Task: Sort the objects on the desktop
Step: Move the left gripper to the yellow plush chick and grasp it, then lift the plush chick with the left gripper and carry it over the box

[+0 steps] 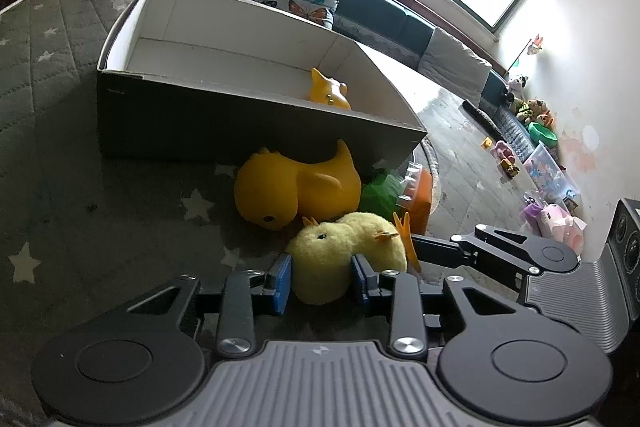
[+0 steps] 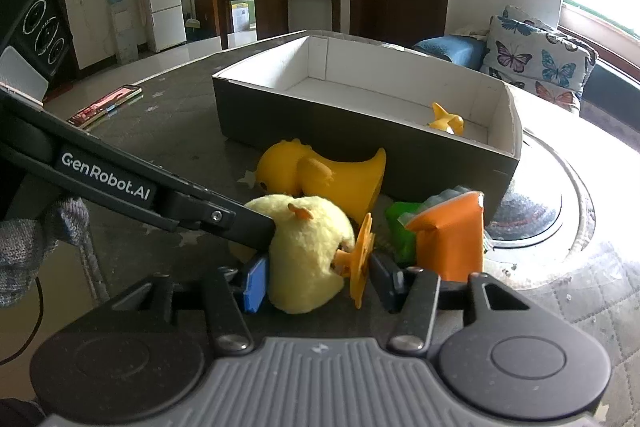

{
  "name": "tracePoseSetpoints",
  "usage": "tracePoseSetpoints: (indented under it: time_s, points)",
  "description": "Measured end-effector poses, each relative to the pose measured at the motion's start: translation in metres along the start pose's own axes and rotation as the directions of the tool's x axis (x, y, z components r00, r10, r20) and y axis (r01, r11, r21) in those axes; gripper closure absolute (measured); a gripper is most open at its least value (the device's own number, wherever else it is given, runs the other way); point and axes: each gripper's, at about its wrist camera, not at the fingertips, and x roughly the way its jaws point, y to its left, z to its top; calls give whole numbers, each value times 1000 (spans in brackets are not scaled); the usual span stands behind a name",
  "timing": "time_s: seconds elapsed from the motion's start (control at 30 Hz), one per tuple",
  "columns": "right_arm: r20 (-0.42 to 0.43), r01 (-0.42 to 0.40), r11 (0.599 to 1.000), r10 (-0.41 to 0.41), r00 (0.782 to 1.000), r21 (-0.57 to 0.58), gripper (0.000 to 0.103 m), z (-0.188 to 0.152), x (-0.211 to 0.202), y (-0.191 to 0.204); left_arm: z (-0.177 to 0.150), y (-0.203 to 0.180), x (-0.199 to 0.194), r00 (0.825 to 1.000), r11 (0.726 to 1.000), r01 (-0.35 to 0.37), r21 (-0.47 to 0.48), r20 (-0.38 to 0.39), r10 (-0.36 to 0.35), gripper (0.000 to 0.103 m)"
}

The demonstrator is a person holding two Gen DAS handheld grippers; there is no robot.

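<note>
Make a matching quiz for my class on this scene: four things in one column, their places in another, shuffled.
Things:
1. plush chick
2. big duck
3. small duck
4. phone

Places:
A. inside the box
B. flat on the table, left of the box
C. between both grippers' fingers
D. on its side against the box's front wall

Pairs: 1-C, 2-D, 3-A, 4-B

"GenRobot.AI" is printed on the left hand-held gripper [image 2: 256, 269]
</note>
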Motion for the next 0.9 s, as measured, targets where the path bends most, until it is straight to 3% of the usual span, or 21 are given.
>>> tracePoseSetpoints:
  time_s: [0.43,0.7,0.9]
  points:
    - [90,36,999,-33,995,-30,50,23,-26,4,20,-18,-28,995,998,-7,55,98,2,69]
    - [184,78,996,-69,980,-42,50,62,-28,-9,64,-26,-33,982,996,-32,88,190,15,69]
    - [205,90,996,-81,975,-31,50,90,-10,-26,98,-24,-18,975,994,-65,91,216,44,69]
